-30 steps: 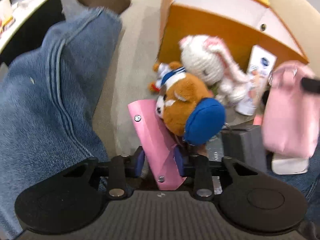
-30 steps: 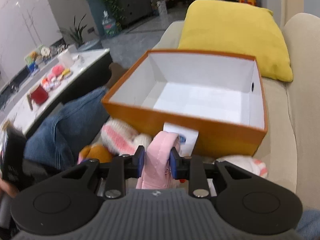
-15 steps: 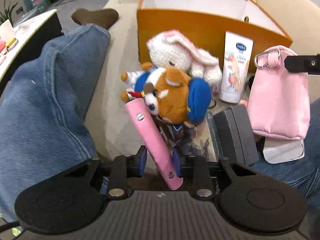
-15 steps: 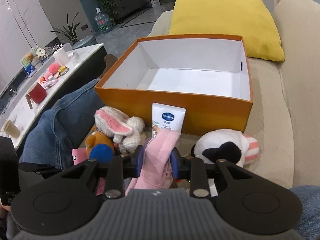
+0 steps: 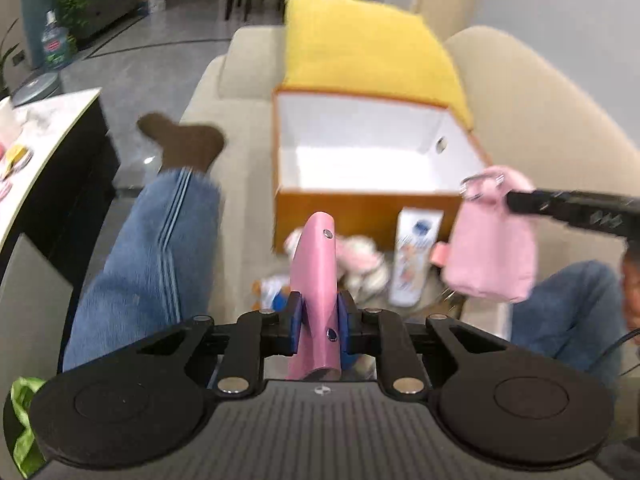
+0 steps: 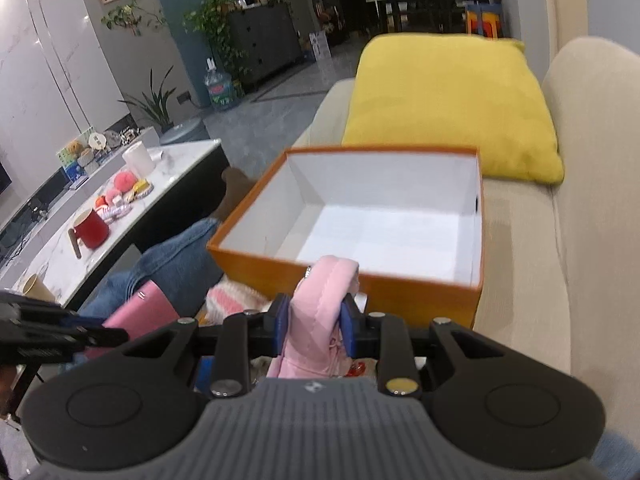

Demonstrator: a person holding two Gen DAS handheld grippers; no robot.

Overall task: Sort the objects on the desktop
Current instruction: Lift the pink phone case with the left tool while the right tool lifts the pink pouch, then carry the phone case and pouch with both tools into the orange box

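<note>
- Left tool [image 5: 319, 322] is clenched on a stiff, smooth pink case [image 5: 316, 280], held upright short of the box [image 5: 372, 208].
- Right tool [image 6: 315, 330] is clenched on a soft pink pouch [image 6: 320, 312], raised at the near rim, likely for dropping in.
- Box: rigid orange card, white inside, nothing in it, on the sofa [image 6: 528, 264].

Right gripper [image 6: 314, 330] was clamped on a pink fabric pouch [image 6: 316, 320], just short of the open orange box [image 6: 424, 294] on the sofa [image 6: 592, 208]. Yellow cushion [image 6: 448, 104] sat behind the box.
</note>
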